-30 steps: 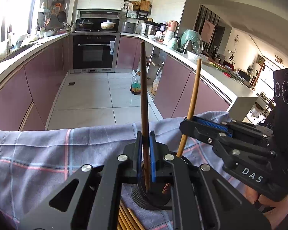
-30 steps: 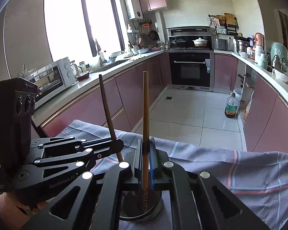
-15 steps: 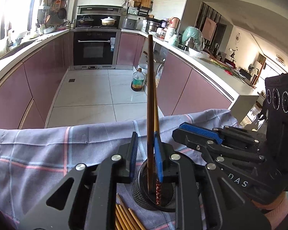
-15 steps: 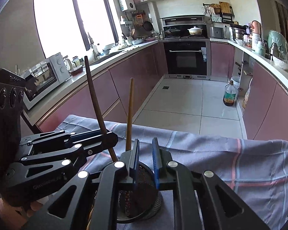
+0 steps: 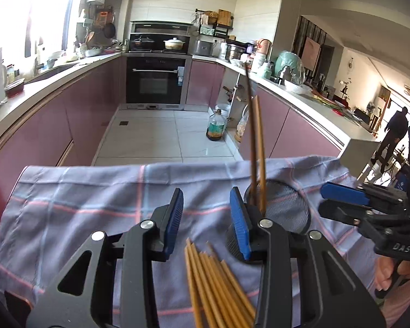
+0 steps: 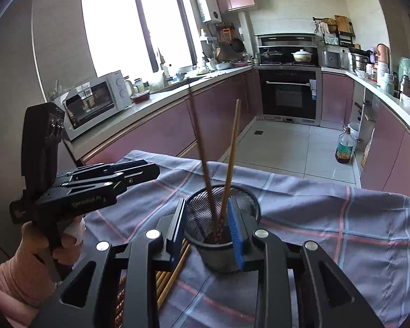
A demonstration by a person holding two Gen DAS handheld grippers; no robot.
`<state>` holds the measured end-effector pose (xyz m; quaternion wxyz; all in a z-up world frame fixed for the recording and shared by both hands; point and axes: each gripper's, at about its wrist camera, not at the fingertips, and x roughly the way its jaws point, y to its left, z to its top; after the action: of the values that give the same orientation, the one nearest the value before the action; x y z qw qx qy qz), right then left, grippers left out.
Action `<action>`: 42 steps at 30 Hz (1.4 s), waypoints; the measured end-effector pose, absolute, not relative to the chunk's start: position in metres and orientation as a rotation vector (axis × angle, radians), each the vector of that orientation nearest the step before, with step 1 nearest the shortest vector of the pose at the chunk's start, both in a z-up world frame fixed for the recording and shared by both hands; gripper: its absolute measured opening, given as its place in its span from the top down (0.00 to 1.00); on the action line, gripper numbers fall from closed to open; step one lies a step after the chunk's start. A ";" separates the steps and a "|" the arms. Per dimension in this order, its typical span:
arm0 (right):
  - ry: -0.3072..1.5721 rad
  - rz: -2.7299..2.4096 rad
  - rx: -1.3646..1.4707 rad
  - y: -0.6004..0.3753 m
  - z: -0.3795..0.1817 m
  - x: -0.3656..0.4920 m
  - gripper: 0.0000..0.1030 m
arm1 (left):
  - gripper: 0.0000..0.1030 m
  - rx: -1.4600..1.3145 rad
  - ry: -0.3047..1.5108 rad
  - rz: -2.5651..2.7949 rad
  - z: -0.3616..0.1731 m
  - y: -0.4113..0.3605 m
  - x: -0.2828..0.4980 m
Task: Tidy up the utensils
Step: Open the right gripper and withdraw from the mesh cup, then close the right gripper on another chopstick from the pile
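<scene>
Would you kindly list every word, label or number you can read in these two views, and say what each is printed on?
"DAS" on the right gripper, white letters on its body, in the left wrist view.
Pale lettering on the left gripper in the right wrist view: too blurred to read.
Label on the oil bottle on the floor: too small to read.
Sticker on the oven door: too small to read.
Nothing else is legible.

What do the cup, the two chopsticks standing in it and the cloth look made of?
Cup: black metal mesh, probably; see-through weave with a solid rim.
Dark chopstick: dark brown, likely wood or lacquer; the look leaves it open.
Light chopstick: tan and matte, probably bamboo or wood, with a patterned lower end.
Cloth: woven fabric, grey-blue with pink checks; it wrinkles and drapes over the edge.
</scene>
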<state>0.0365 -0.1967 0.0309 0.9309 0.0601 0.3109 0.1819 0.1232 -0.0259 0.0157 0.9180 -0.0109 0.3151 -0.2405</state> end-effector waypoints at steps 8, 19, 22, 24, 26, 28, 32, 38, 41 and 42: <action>0.813 0.484 0.131 -0.165 -0.021 0.019 0.72 | 0.66 0.062 0.759 -0.429 -0.036 0.004 0.091; 0.994 0.463 0.146 -0.134 -0.073 0.034 0.74 | 0.67 0.097 0.841 -0.451 -0.080 0.007 0.065; 1.002 0.443 0.158 -0.136 -0.076 0.037 0.78 | 0.67 0.108 0.850 -0.460 -0.084 0.002 0.063; 1.008 0.438 0.162 -0.135 -0.078 0.038 0.79 | 0.67 0.118 0.857 -0.461 -0.083 -0.004 0.062; 1.008 0.434 0.156 -0.134 -0.078 0.038 0.79 | 0.67 0.122 0.864 -0.471 -0.086 -0.006 0.061; 1.009 0.427 0.149 -0.132 -0.078 0.039 0.80 | 0.67 0.132 0.871 -0.473 -0.088 -0.008 0.063; 1.009 0.405 0.122 -0.130 -0.077 0.040 0.80 | 0.67 0.140 0.892 -0.475 -0.093 -0.009 0.066; 1.010 0.393 0.097 -0.130 -0.075 0.039 0.80 | 0.70 0.146 0.911 -0.476 -0.099 -0.011 0.071; 1.010 0.382 0.088 -0.132 -0.075 0.038 0.80 | 0.75 0.145 0.912 -0.485 -0.100 -0.011 0.072; 1.011 0.381 0.087 -0.132 -0.074 0.038 0.80 | 0.76 0.143 0.914 -0.489 -0.101 -0.012 0.073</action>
<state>0.0377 -0.1321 -0.0745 0.8568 0.0413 0.4809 0.1812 0.0734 -0.0117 -0.1008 0.8662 0.0684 0.4366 -0.2333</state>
